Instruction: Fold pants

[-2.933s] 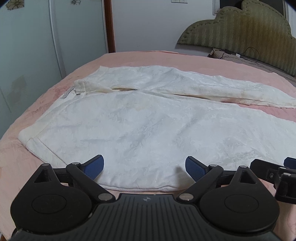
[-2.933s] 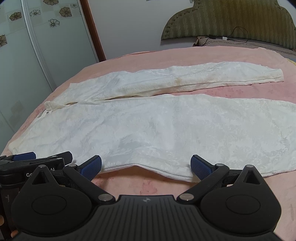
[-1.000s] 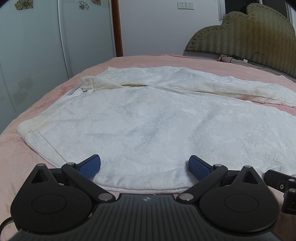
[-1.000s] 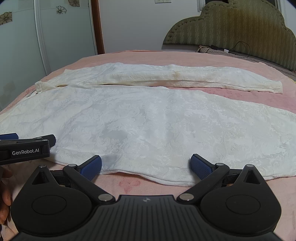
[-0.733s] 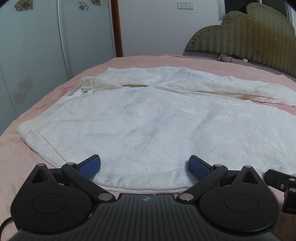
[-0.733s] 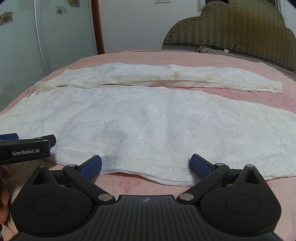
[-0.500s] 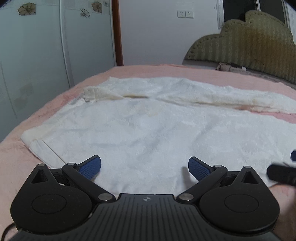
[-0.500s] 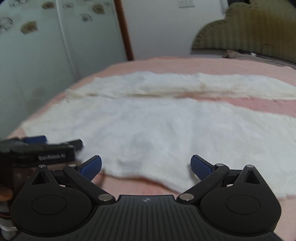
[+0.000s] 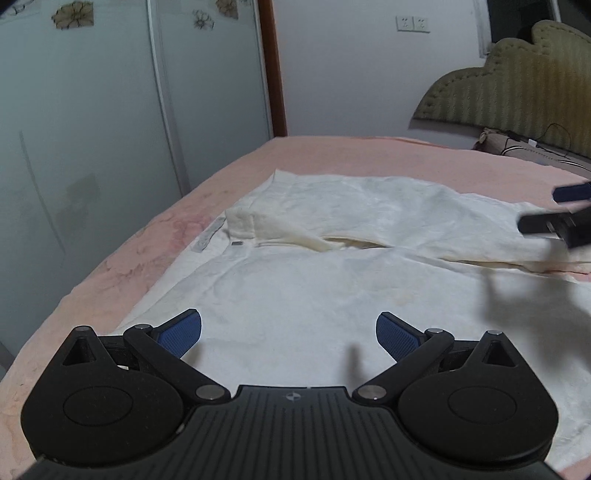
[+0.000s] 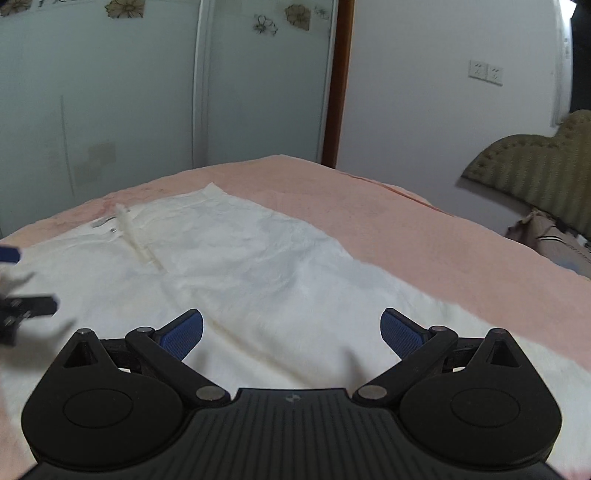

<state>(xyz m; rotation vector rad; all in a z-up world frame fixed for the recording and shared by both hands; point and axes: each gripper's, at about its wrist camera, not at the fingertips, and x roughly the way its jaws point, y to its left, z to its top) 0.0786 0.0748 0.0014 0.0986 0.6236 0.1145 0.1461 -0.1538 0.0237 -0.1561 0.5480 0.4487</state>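
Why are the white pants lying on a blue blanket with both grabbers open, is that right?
Not quite. The blanket under the white pants is pink, not blue; both wrist views show it. The rest holds: the left gripper and right gripper are open, holding nothing.

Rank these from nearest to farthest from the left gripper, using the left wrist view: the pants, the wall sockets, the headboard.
1. Pants: directly ahead of the left gripper, under its open jaws.
2. Headboard: far right, past the bed.
3. Wall sockets: upper right, on the back wall.
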